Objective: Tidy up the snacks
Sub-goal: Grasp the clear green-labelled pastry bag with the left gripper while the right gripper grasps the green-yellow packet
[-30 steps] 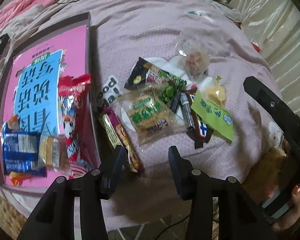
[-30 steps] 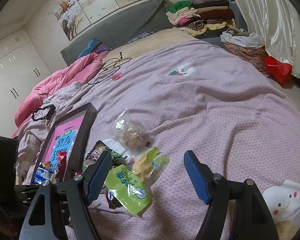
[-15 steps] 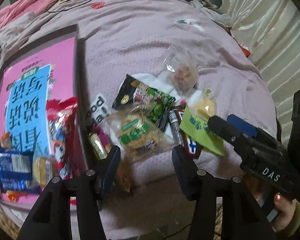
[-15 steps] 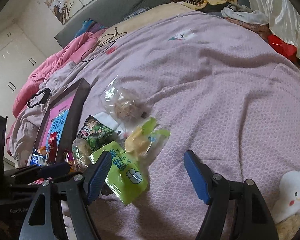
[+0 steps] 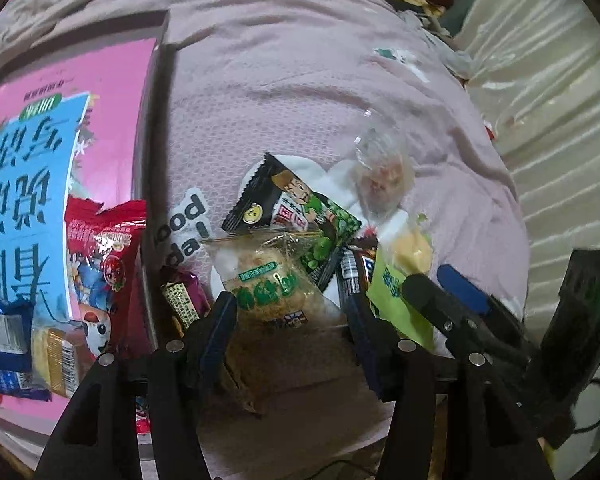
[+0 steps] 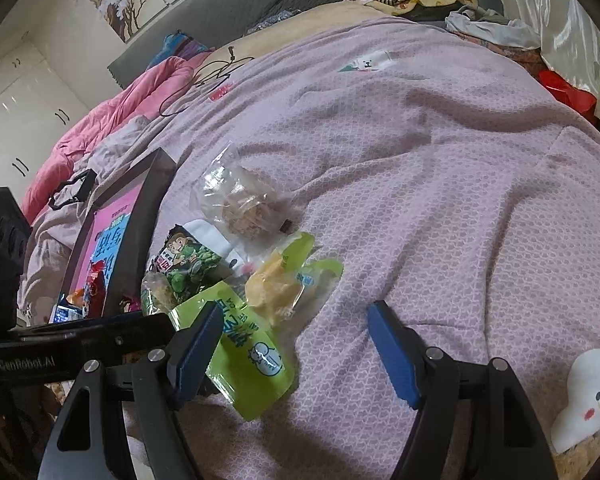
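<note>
Two grippers above the snack pile on the bed

The left gripper (image 5: 290, 330), its jaws just opening, frames the clear cracker packet (image 5: 274, 288) without touching; right gripper (image 6: 296, 344) stands open beside the green pouch (image 6: 246, 352).

The bedspread (image 6: 440, 168) is pale lilac with a fine honeycomb weave and a white cloud face (image 6: 588, 392) printed near its edge. The box (image 5: 112, 92) is bright pink inside with a sky-blue panel of dark lettering. A red packet (image 5: 104, 264) carries cartoon figures. The black packet (image 5: 296, 208) shows green peas. The clear packet (image 5: 272, 284) has a green label. The pouch (image 6: 248, 360) is lime green. The quilt (image 6: 112, 120) on the far left is pink.
</note>
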`<state>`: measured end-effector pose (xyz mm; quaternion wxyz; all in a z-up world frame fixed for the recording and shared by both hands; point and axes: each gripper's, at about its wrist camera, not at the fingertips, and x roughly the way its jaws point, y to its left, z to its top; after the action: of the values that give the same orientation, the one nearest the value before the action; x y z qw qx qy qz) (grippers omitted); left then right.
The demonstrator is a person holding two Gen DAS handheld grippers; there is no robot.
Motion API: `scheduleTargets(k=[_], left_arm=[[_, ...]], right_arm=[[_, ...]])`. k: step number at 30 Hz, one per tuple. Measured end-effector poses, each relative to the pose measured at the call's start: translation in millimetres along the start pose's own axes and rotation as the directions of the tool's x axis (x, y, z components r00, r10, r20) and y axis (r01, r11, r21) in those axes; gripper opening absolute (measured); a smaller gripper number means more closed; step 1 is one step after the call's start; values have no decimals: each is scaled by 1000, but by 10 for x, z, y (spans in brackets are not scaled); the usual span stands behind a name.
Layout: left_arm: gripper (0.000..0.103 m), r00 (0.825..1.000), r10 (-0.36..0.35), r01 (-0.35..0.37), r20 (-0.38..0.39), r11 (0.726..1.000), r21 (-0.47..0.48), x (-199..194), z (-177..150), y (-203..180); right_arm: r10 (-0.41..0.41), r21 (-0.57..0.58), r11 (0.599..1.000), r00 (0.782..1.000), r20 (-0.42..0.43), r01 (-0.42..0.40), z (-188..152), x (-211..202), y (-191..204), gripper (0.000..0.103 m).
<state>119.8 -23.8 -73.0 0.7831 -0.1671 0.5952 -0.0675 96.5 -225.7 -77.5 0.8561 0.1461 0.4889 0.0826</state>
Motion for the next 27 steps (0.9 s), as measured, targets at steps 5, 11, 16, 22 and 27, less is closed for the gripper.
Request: scheduleTargets(k=[5, 11, 16, 22, 27], left_arm=[[60, 999, 33, -33, -1, 999, -5, 40, 50, -19], [57, 998, 67, -67, 0, 997, 40, 92, 49, -90], [56, 997, 78, -79, 17, 995, 65, 117, 47, -125], [47, 997, 63, -66, 40, 995, 72, 143, 62, -132], [44, 997, 48, -52, 56, 996, 71, 108, 64, -81]], right_arm=[[-7, -6, 1000, 1000, 1, 7, 9, 30, 18, 75], [-2, 1, 1000, 1000, 11, 2, 28, 65, -2, 75], [-29, -25, 999, 999, 17, 29, 50, 140, 41, 67], [-52, -121, 991, 998, 27, 55, 37, 174, 194, 45], [-40, -158, 986, 998, 41, 46, 25, 123, 243, 35]])
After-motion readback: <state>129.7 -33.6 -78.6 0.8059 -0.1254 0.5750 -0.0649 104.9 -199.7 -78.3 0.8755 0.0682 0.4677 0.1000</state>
